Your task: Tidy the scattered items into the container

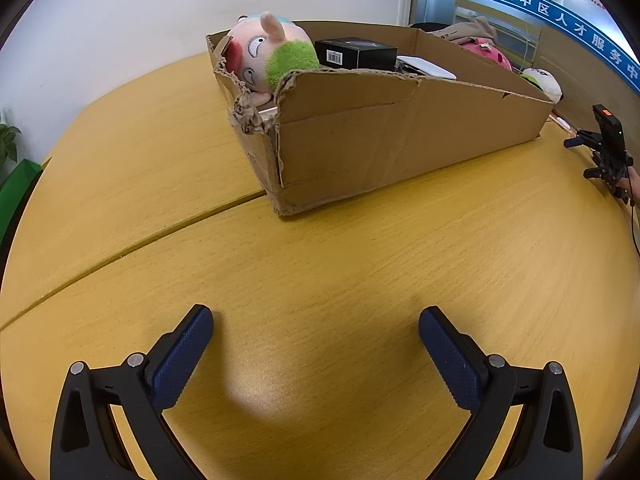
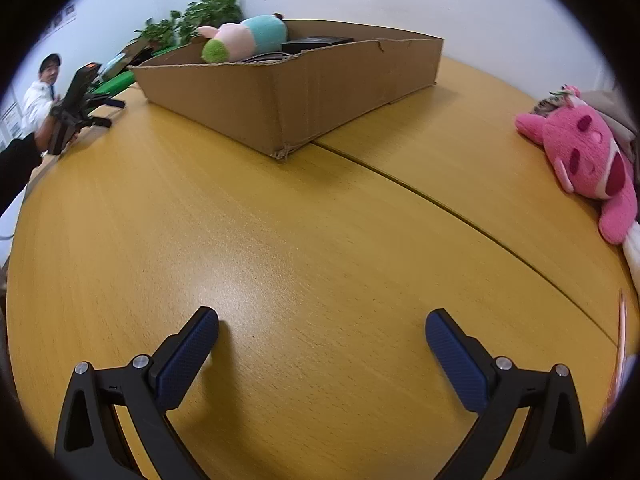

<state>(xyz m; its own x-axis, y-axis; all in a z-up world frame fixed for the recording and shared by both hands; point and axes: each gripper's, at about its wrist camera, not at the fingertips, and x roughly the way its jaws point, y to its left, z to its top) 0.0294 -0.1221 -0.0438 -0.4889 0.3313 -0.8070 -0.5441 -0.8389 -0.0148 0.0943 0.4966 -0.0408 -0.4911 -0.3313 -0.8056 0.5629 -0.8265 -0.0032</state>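
Here both tongs gape wide and hold nothing, hovering over the bare yellow surface point(image 1: 320, 264). The left tongs point(image 1: 316, 356) face the box point(image 1: 400, 136), which stands ahead on the far side and holds a pig plush point(image 1: 268, 52), a black carton point(image 1: 356, 53) and a white item point(image 1: 426, 67). The right tongs point(image 2: 322, 354) see the same box far and slightly left. A pink plush point(image 2: 588, 160) lies on the surface at the far right, well apart from the box.
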